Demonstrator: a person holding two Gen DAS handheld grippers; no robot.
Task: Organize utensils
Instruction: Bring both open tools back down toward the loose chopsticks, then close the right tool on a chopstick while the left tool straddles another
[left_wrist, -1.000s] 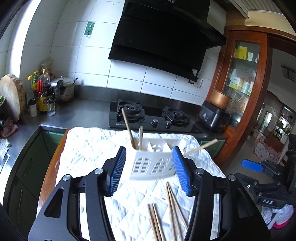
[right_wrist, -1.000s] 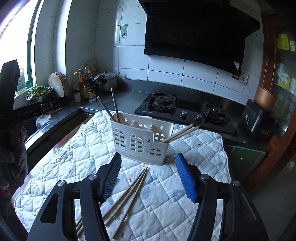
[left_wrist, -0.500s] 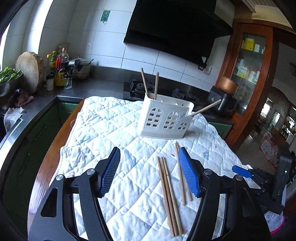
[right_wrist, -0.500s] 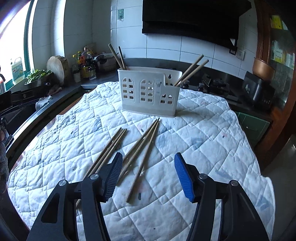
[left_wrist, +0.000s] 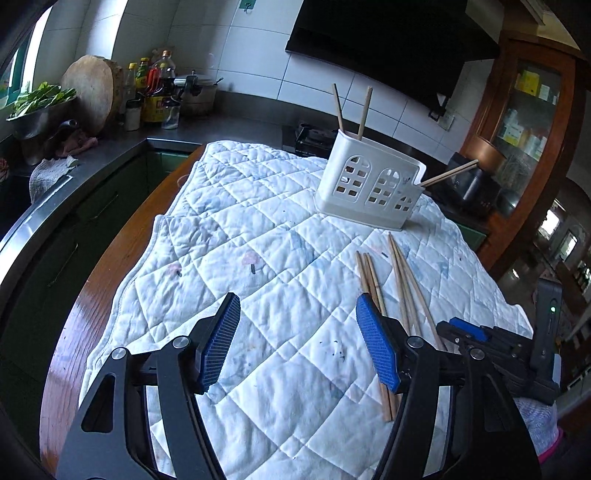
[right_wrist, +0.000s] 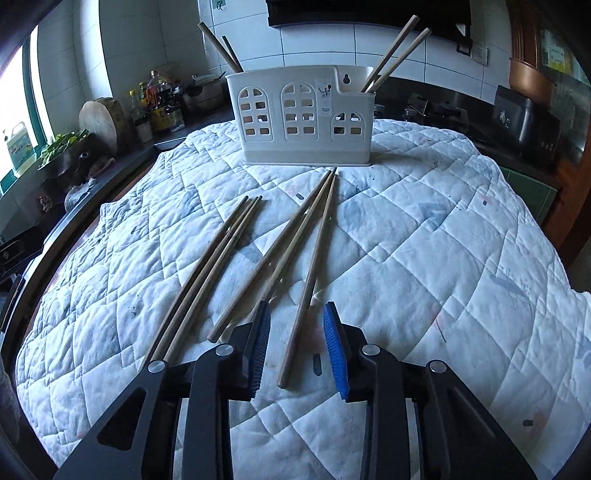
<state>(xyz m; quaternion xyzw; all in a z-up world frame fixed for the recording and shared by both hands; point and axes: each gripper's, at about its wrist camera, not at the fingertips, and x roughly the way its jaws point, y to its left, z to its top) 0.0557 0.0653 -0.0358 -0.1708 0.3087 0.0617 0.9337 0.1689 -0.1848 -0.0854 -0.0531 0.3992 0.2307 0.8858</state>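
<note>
A white plastic utensil holder (right_wrist: 301, 118) stands upright on the quilted cloth (right_wrist: 424, 240), with chopsticks sticking out of its left and right ends; it also shows in the left wrist view (left_wrist: 367, 188). Several wooden chopsticks lie loose on the cloth in front of it. My right gripper (right_wrist: 297, 345) is low over the cloth, jaws partly closed and straddling the near end of the rightmost loose chopstick (right_wrist: 314, 266) without touching it. My left gripper (left_wrist: 297, 341) is open and empty over bare cloth, left of the loose chopsticks (left_wrist: 384, 280). The right gripper shows at its right (left_wrist: 476, 336).
The cloth covers a round wooden table (left_wrist: 110, 266). A steel counter (left_wrist: 103, 155) runs along the left with bottles (left_wrist: 155, 92), a chopping block (left_wrist: 92, 92) and a bowl of greens (left_wrist: 40, 107). A gas hob (right_wrist: 436, 109) and a black appliance (right_wrist: 524, 122) are behind the holder.
Both grippers have drawn back from the holder and dropped toward the cloth. The right gripper's jaws have narrowed and now sit on either side of one loose chopstick's near end.
</note>
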